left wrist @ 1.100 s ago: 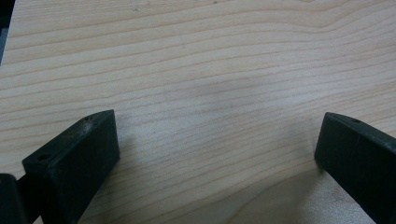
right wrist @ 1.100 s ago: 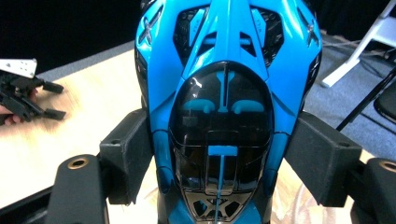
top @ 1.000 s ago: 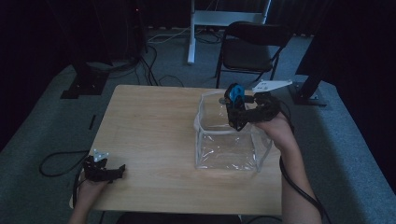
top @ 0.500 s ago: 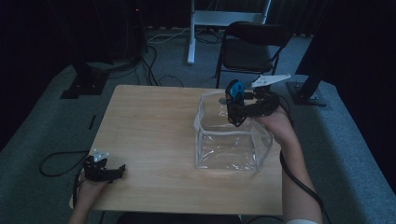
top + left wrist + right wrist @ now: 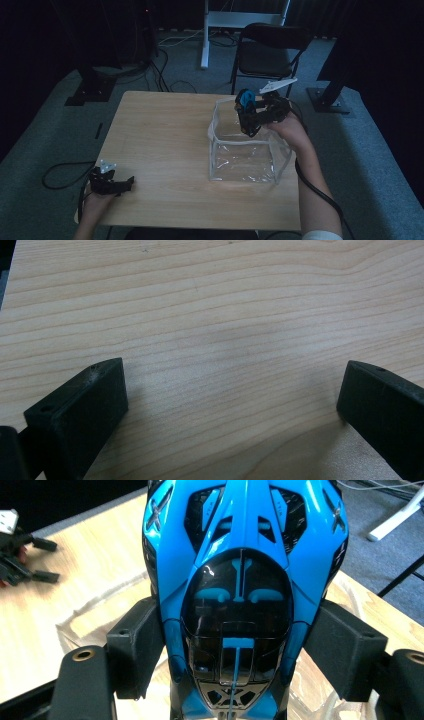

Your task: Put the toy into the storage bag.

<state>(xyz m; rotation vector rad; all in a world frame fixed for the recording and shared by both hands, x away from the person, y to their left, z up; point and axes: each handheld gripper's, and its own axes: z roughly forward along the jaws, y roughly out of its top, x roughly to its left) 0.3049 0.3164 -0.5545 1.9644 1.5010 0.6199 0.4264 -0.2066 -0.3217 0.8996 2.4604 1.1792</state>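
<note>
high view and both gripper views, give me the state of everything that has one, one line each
blue toy car: clamped between the right gripper's jaws, held above the clear bag
right gripper: shut on the blue toy car, over the bag's far rim
left gripper: open, jaws wide apart, nothing between them, low over the table near its front left corner
clear bag: upright, top open
folding chair: unfolded, seat bare
table: bare wood apart from the bag

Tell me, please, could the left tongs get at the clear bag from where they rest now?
Probably yes: the left tongs lie open at the table's near left corner, and bare wood runs between them and the clear bag. Nothing blocks the way, though the right tongs hold a blue toy car over it.
</note>
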